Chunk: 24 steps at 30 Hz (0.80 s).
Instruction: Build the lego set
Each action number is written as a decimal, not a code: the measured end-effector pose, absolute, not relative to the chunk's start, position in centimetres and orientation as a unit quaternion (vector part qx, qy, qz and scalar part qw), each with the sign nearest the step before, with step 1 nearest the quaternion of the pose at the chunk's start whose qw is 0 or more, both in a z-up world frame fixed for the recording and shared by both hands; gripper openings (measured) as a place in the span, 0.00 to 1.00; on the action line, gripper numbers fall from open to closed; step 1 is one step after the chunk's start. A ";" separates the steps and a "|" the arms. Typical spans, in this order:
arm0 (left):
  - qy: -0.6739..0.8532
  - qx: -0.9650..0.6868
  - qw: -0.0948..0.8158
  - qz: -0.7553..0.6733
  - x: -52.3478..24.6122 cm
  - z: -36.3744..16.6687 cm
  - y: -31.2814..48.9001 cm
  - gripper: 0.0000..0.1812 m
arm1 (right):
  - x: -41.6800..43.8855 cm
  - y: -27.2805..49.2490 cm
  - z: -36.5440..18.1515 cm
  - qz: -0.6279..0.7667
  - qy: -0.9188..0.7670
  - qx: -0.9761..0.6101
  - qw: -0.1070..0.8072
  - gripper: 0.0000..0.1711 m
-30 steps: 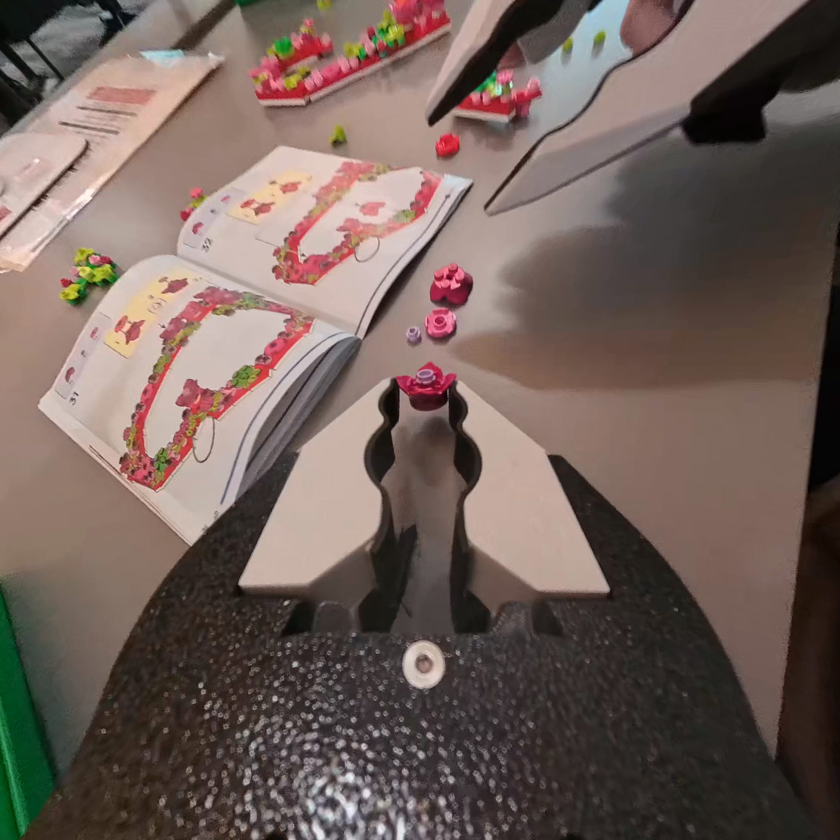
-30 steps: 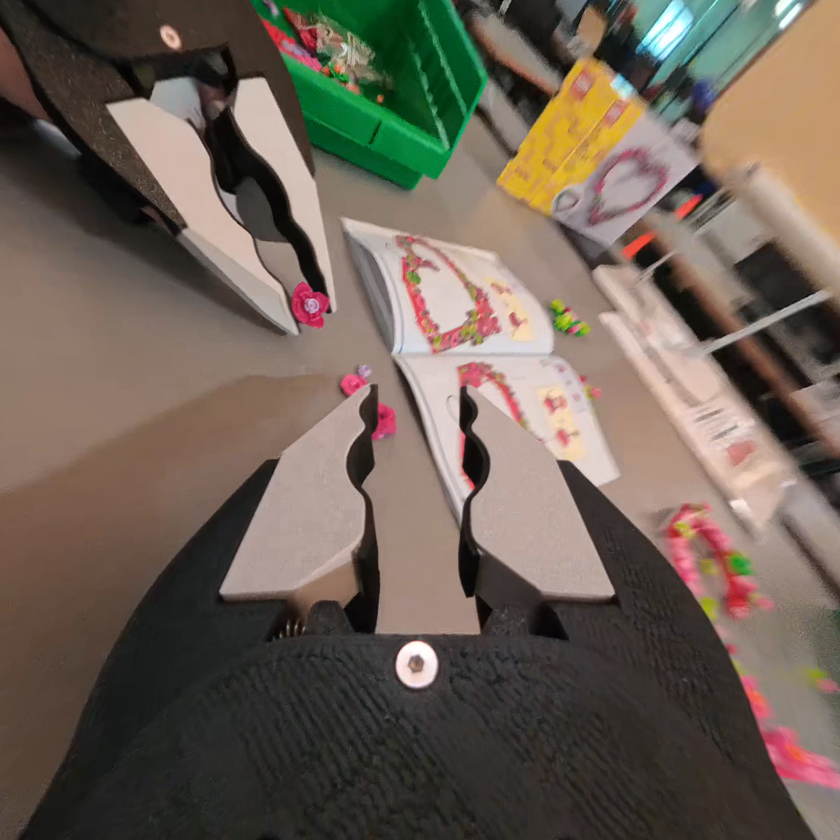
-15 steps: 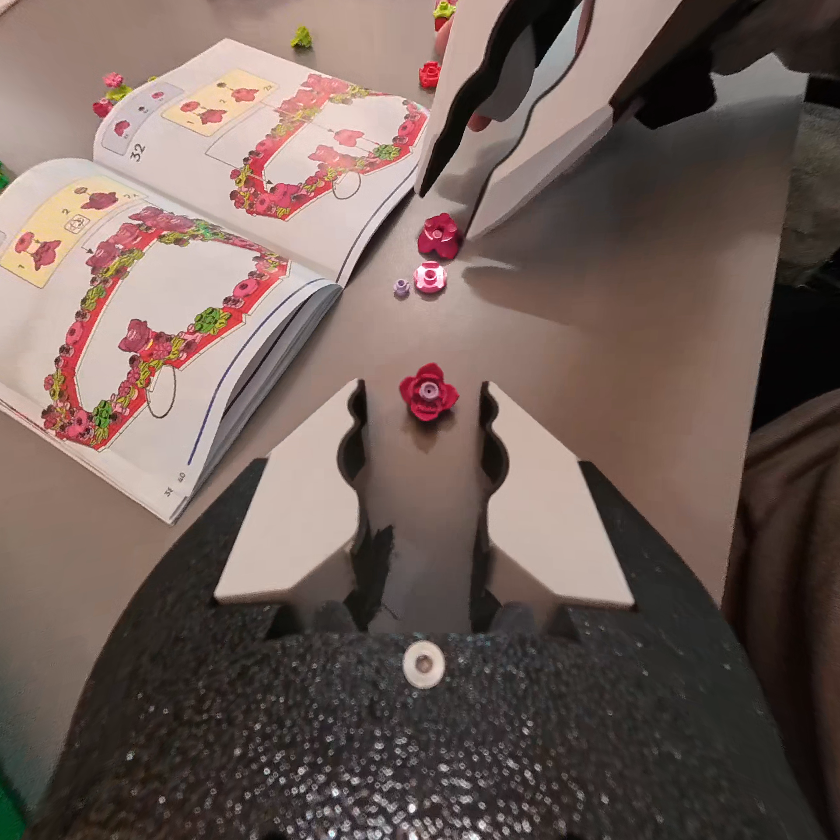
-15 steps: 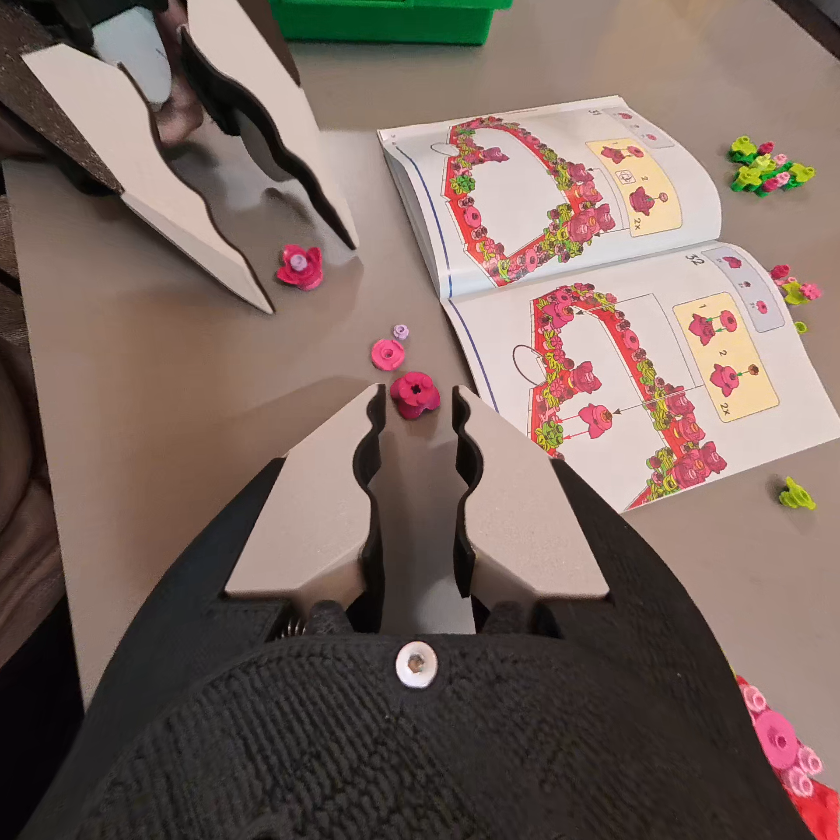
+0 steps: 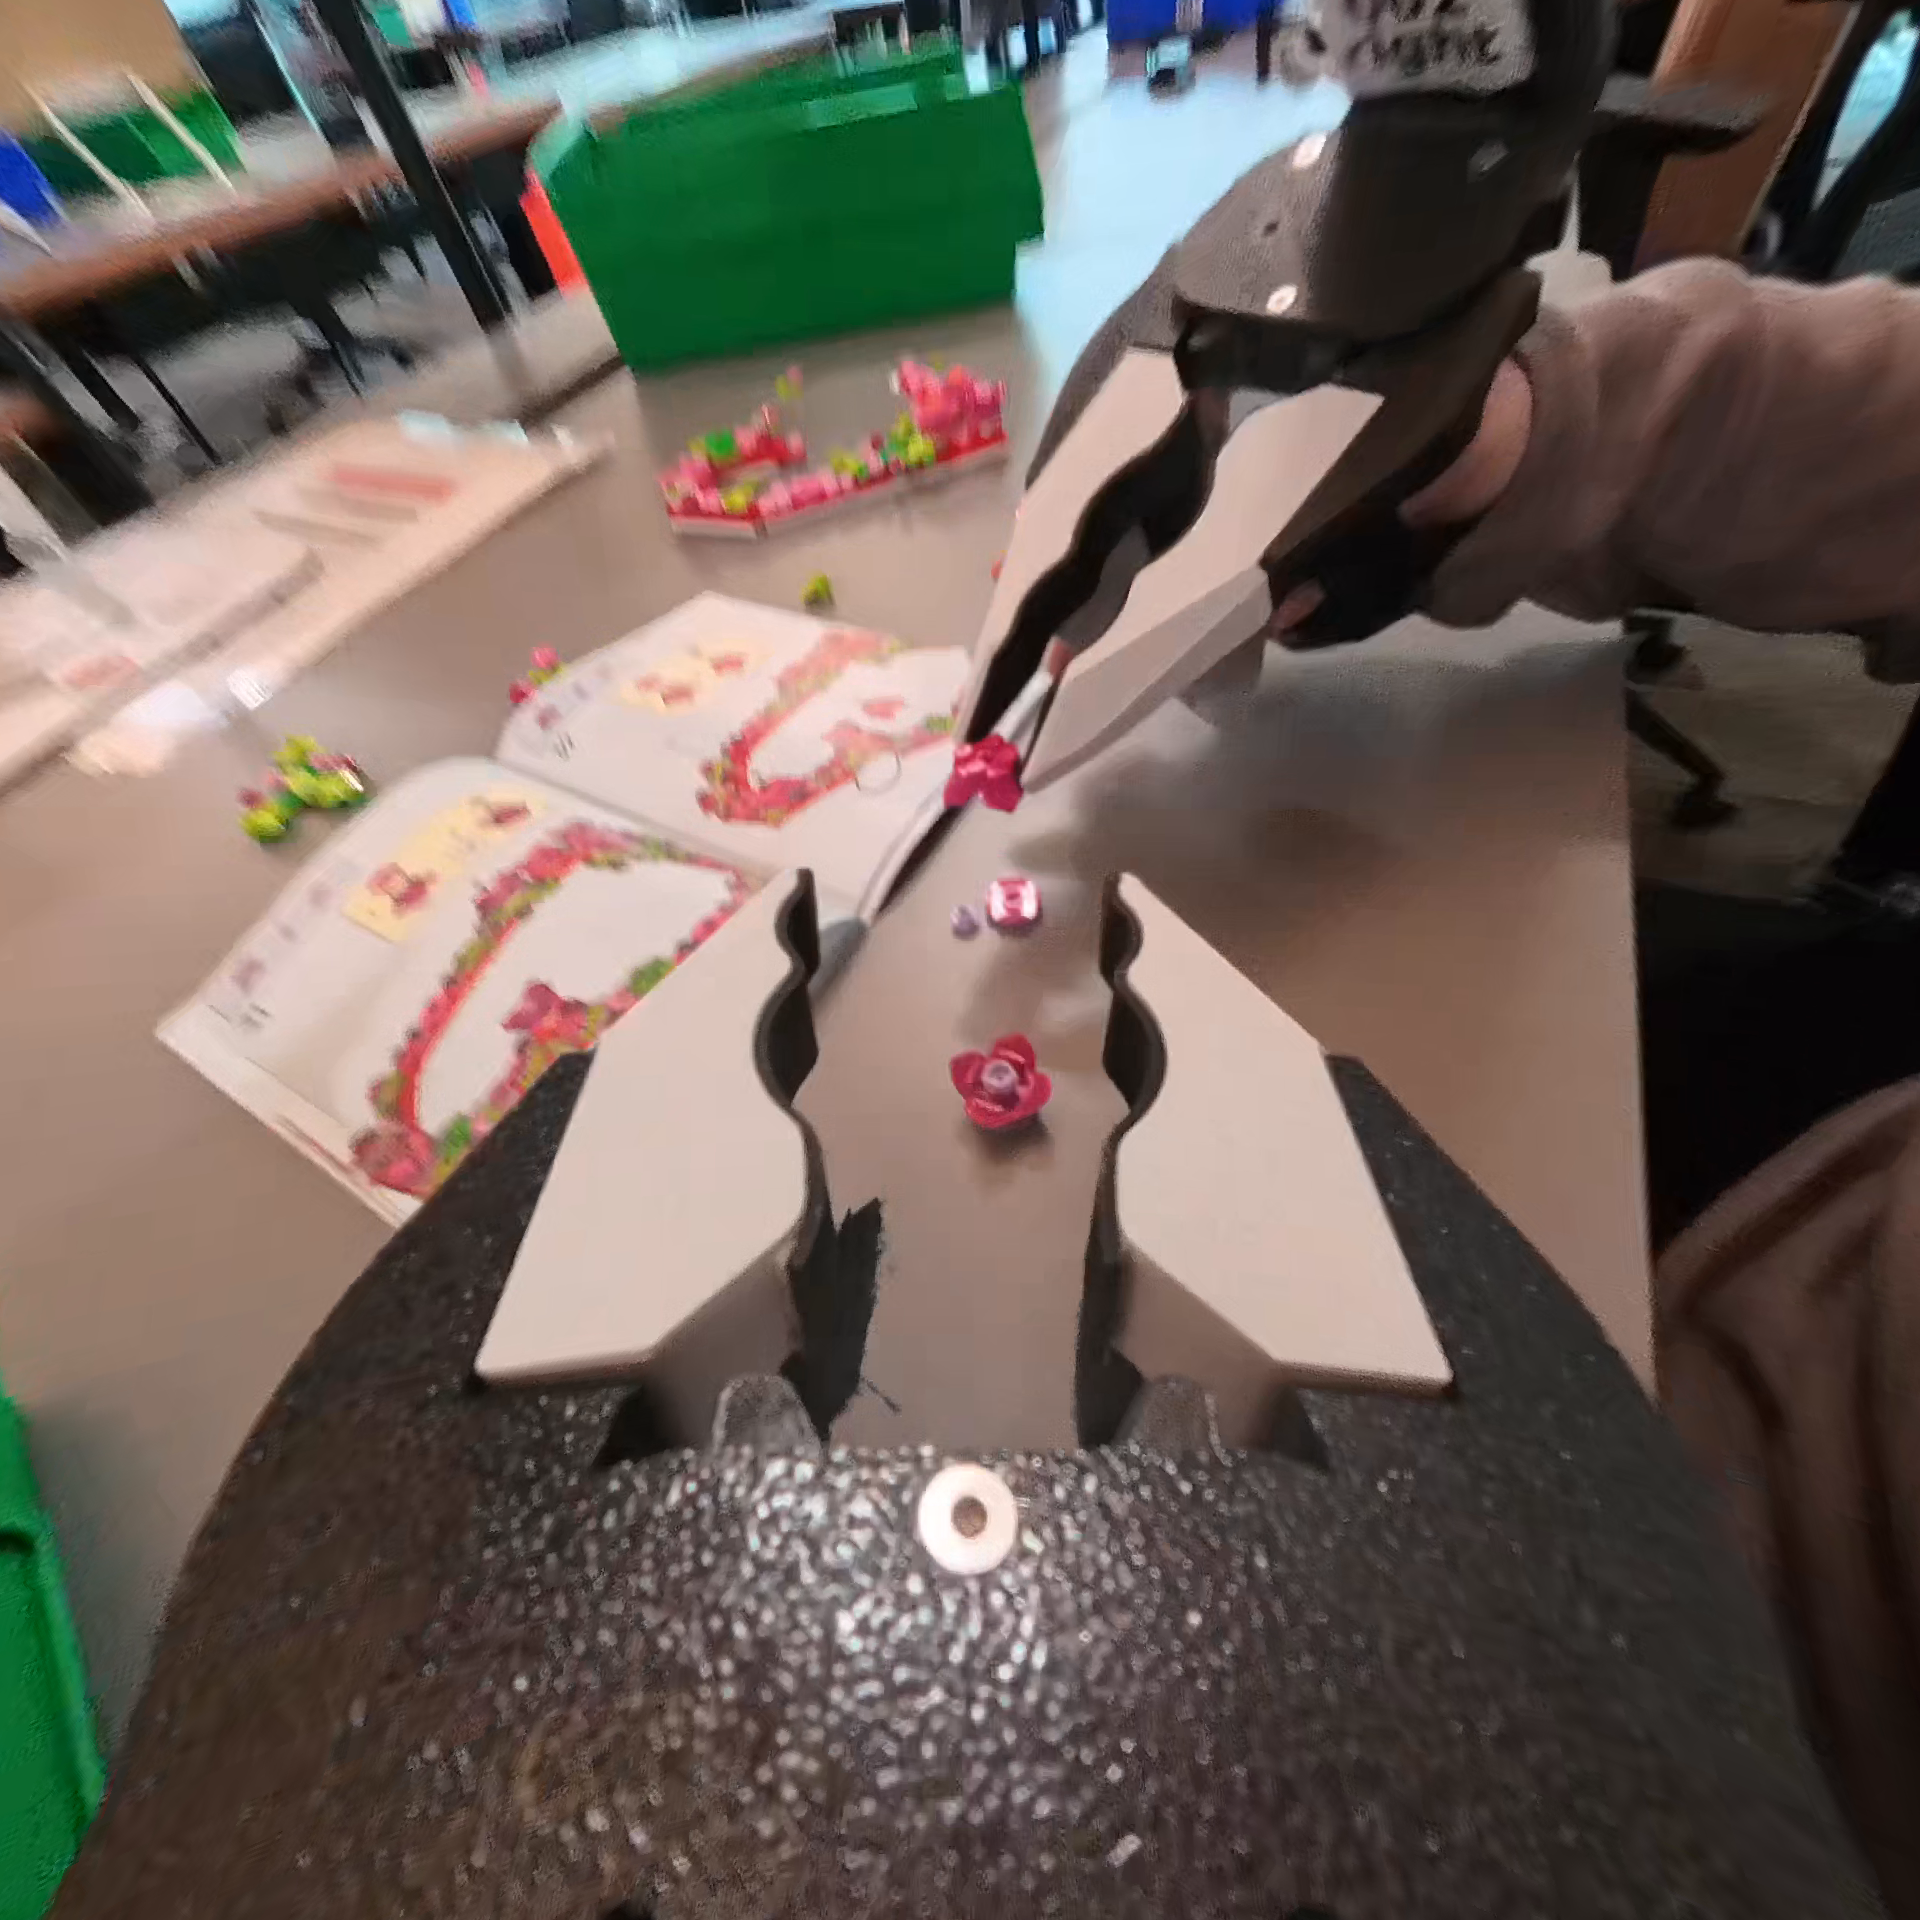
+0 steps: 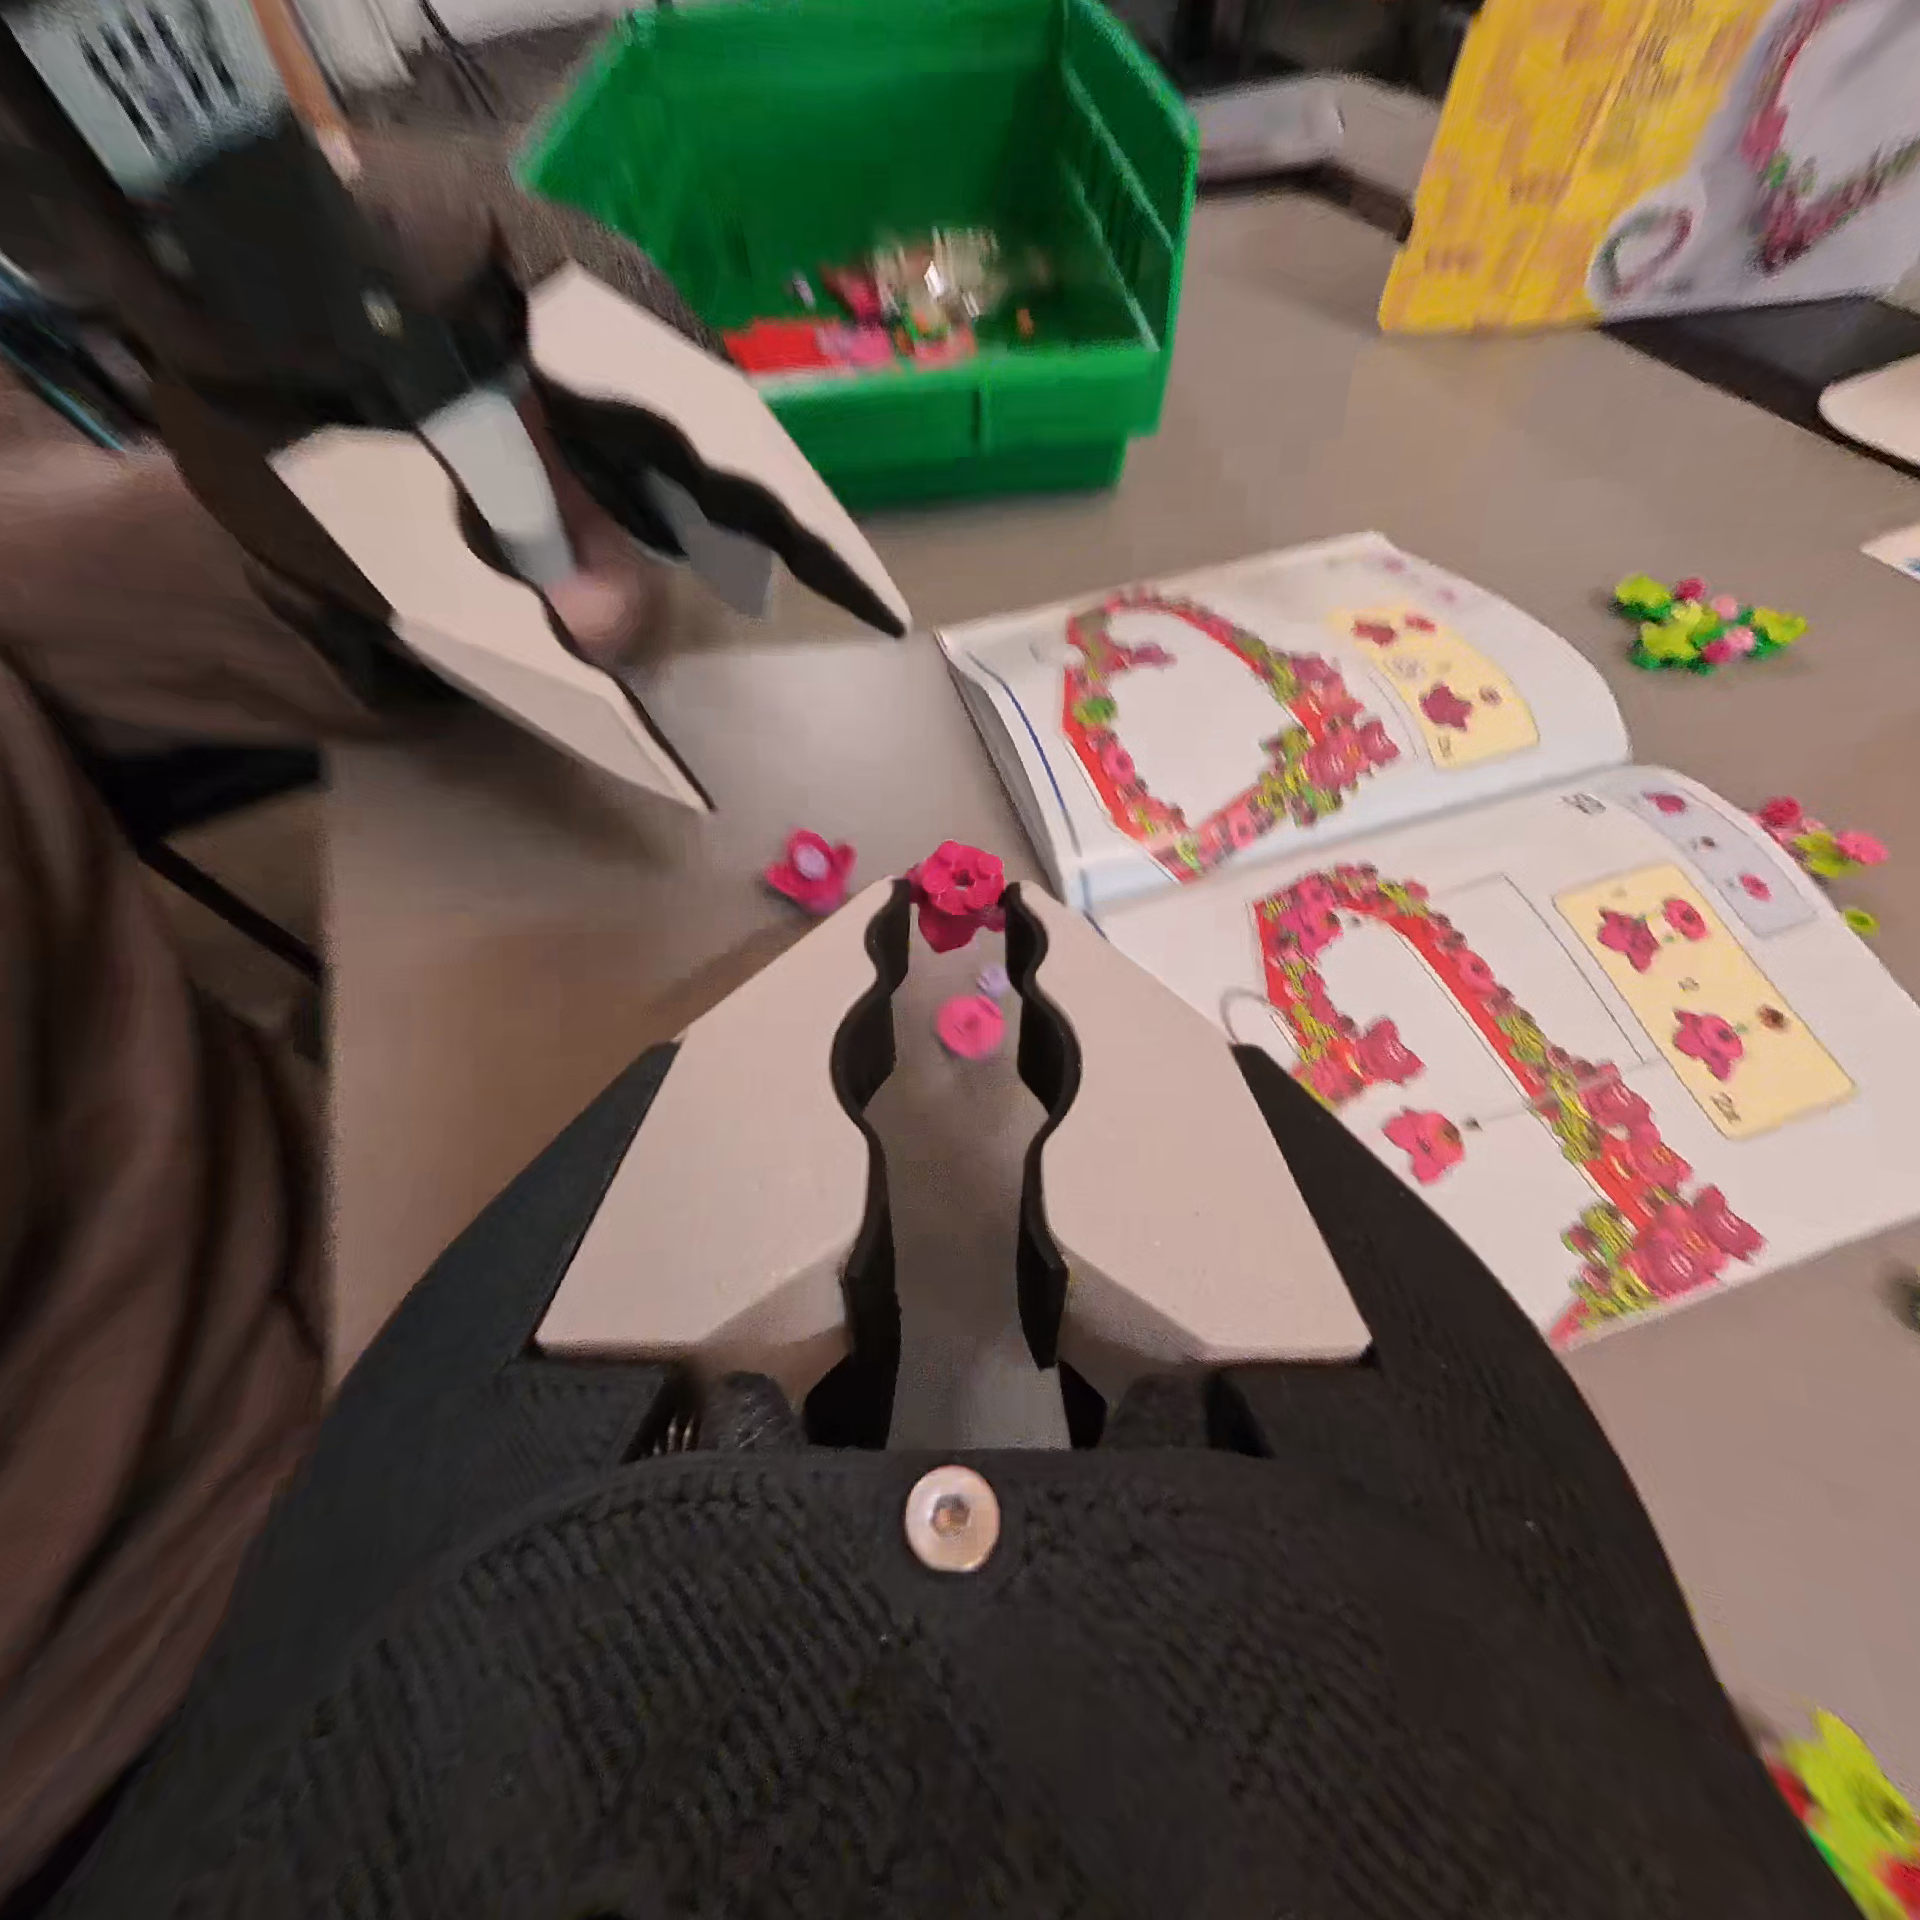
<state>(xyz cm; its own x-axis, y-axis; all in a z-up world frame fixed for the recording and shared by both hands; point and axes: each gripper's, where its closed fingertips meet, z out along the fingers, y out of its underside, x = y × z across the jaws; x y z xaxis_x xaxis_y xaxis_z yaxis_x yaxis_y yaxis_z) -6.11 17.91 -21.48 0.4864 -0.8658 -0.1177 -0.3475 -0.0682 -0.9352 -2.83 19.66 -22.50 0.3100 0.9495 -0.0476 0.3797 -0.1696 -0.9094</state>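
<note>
My right gripper (image 6: 951, 902) is shut on a dark pink flower piece (image 6: 956, 891) and holds it a little above the grey table (image 6: 540, 987). It also shows in the left wrist view (image 5: 1000, 771), with the flower (image 5: 982, 777) at its tips. My left gripper (image 5: 961, 894) is open and empty. A red rose piece with a lilac centre (image 5: 1000, 1081) lies on the table between its fingers, touching neither. In the right wrist view the left gripper (image 6: 800, 717) hangs open above that rose (image 6: 810, 868). A pink round plate (image 5: 1011, 902) and a lilac stud (image 5: 964, 920) lie nearby.
An open instruction booklet (image 6: 1455, 883) lies right of the pieces. A green bin (image 6: 935, 208) with loose parts stands behind, a yellow box (image 6: 1558, 156) farther right. The partly built red and pink frame (image 5: 831, 468) and green leaf clusters (image 5: 301, 784) lie on the table. The left gripper's tips are roughly 5 cm from the right gripper's. Between my right fingertips and the pink round plate (image 5: 1011, 902) there is roughly 5 cm. My right wrist view (image 6: 961, 1016) looks at it from another angle. About 5 cm separates my right fingertips from the lilac stud (image 5: 964, 920).
My left gripper opened and let the lilac-centred rose down on the table, then drew back. My right gripper came down around the dark pink flower, shut on it and lifted it.
</note>
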 end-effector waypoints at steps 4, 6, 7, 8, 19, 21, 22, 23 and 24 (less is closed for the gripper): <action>0.482 -0.602 0.617 -0.158 -5.9 -19.3 17.5 0.22 | -4.3 17.6 -19.4 0.450 -0.449 -0.653 0.411 0.09; 0.506 -0.554 0.656 -0.086 -5.8 -18.7 17.2 0.16 | -4.9 16.5 -18.0 0.506 -0.436 -0.634 0.389 0.09; 0.512 -0.535 0.670 -0.056 -5.7 -18.5 17.1 0.12 | -5.2 16.1 -17.4 0.525 -0.432 -0.626 0.381 0.09; 0.512 -0.521 0.682 -0.033 -5.6 -18.2 17.0 0.10 | -5.4 15.7 -17.0 0.537 -0.432 -0.619 0.377 0.09; 0.459 -0.503 0.732 0.016 -6.8 -16.1 17.4 0.01 | -5.0 17.4 -17.6 0.479 -0.428 -0.648 0.408 0.14; 0.443 -0.516 0.733 0.026 -7.7 -16.1 18.1 0.01 | -3.6 19.0 -21.3 0.359 -0.454 -0.709 0.404 0.14; 0.436 -0.520 0.734 0.030 -8.1 -16.1 18.3 0.01 | -2.9 19.4 -23.2 0.301 -0.472 -0.730 0.393 0.14; 0.432 -0.523 0.734 0.032 -8.3 -16.1 18.5 0.01 | -2.5 19.4 -24.6 0.268 -0.482 -0.743 0.380 0.14; 0.428 -0.526 0.734 0.033 -8.5 -16.1 18.7 0.01 | -2.5 19.3 -25.5 0.256 -0.485 -0.750 0.369 0.15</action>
